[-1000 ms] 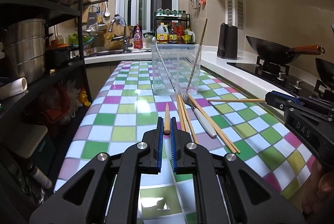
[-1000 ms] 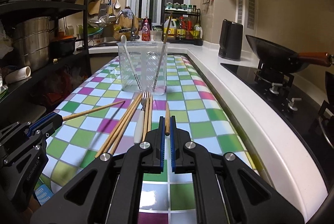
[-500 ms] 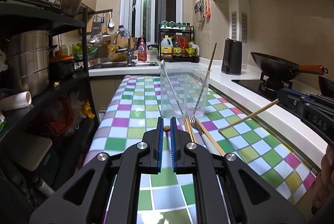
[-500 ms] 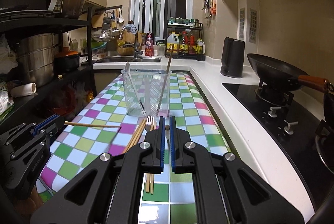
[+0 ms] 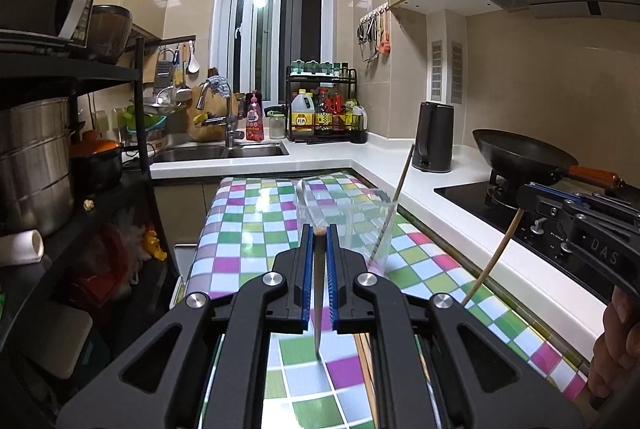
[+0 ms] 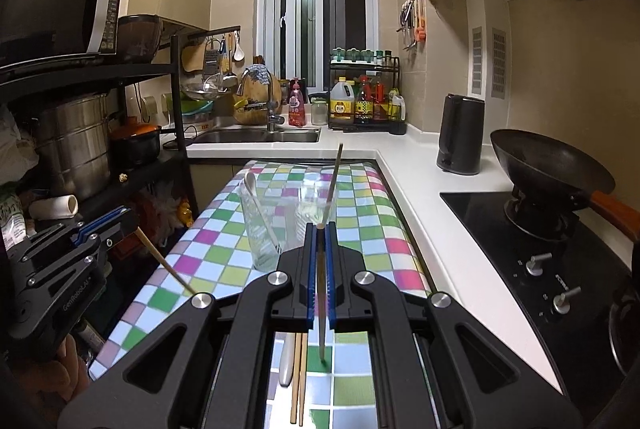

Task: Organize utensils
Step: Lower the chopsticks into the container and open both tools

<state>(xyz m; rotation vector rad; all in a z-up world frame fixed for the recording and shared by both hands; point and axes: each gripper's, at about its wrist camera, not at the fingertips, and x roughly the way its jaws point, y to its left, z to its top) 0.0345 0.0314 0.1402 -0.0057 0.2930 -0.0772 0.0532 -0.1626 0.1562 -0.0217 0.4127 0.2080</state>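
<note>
My left gripper (image 5: 319,231) is shut on a wooden chopstick (image 5: 318,293) that hangs tip-down above the checkered table. My right gripper (image 6: 320,227) is shut on another wooden chopstick (image 6: 321,309), also hanging tip-down. Each gripper shows in the other's view, the right one (image 5: 528,195) and the left one (image 6: 120,219), each with its chopstick slanting down. A clear plastic cup (image 5: 346,225) (image 6: 276,229) stands ahead on the table, holding a white spoon (image 6: 256,205) and one chopstick (image 6: 332,181).
More chopsticks (image 6: 299,377) and a white-handled utensil (image 6: 286,361) lie on the checkered tablecloth (image 5: 248,229) under the grippers. A black shelf rack (image 5: 80,189) with pots stands at the left. A white counter (image 5: 460,213), kettle (image 5: 434,137), hob and wok (image 5: 520,157) are at the right.
Both grippers have lifted their chopsticks off the table and risen, so the chopsticks now hang tip-down. The cup looks lower and farther in both views.
</note>
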